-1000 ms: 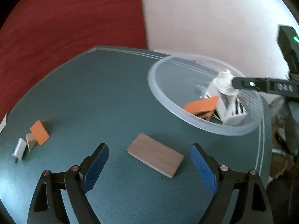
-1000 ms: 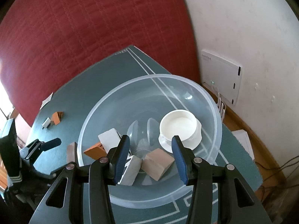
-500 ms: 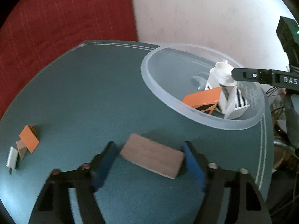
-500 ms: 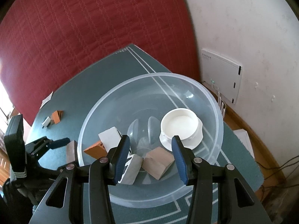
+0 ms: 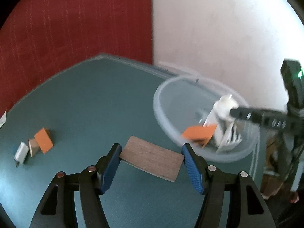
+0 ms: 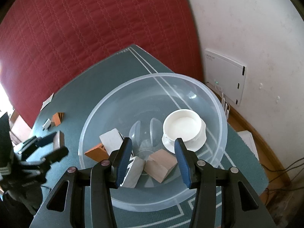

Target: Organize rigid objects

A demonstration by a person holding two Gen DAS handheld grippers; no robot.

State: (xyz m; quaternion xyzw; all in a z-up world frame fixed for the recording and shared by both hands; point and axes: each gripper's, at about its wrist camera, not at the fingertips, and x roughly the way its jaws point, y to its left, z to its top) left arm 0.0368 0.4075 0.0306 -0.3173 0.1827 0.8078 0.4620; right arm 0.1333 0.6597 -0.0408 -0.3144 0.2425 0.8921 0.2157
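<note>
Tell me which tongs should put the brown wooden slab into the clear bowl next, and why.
Left. The left tongs already clamp the brown wooden slab by its two ends, beside the clear bowl. The right tongs hover empty over the bowl, jaws apart, gripping nothing.

My left gripper (image 5: 151, 156) clamps a flat brown wooden slab (image 5: 152, 160) by its short ends, at lower centre of the left view. The clear plastic bowl (image 6: 218, 102), centre of the right view, contains a white cup (image 6: 181, 126), a tan wooden block (image 6: 161, 164), a white block (image 6: 111, 139) and an orange block (image 6: 95, 152). At left of the left view lie an orange block (image 5: 43, 140), a tan wedge (image 5: 32, 148) and a white piece (image 5: 20, 152).
</note>
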